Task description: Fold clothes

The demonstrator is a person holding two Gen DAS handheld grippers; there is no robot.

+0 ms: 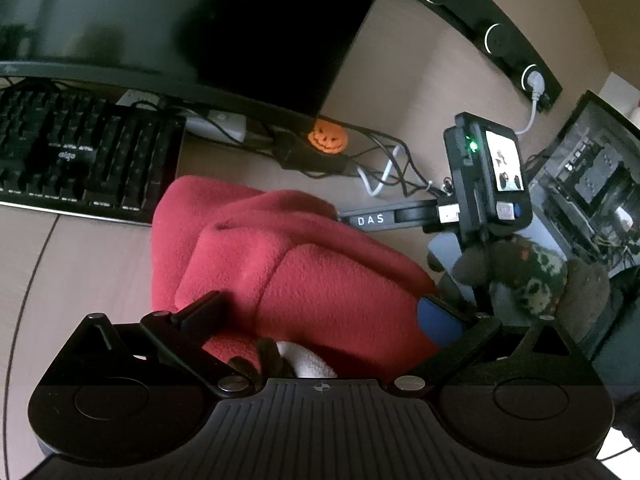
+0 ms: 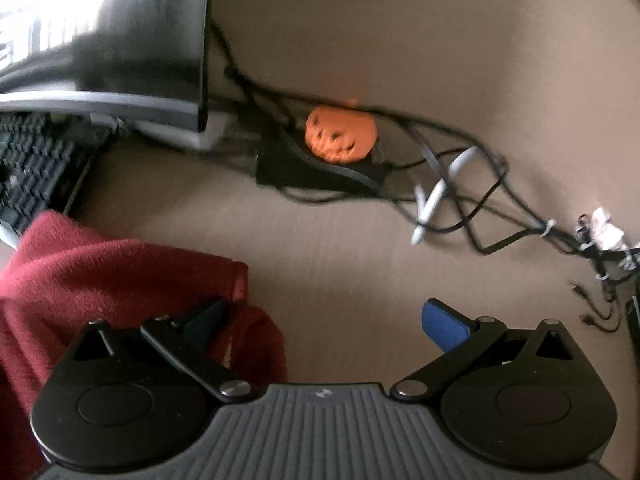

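Left wrist: red fleece (image 1: 304, 272) bunched, long axis toward keyboard (image 1: 80, 152).

We see bare desk (image 2: 340, 248) open right of the red fleece (image 2: 100, 280); keyboard (image 1: 80, 152), monitor (image 1: 180, 20), pumpkin (image 2: 340, 136) and cable tangle (image 2: 460, 200) block the back.

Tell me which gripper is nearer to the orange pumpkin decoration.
Probably the right gripper: the pumpkin decoration looms large ahead of its open fingers, across bare desk. From the left gripper, open over the red fleece garment, the pumpkin looks smaller, beyond the garment.
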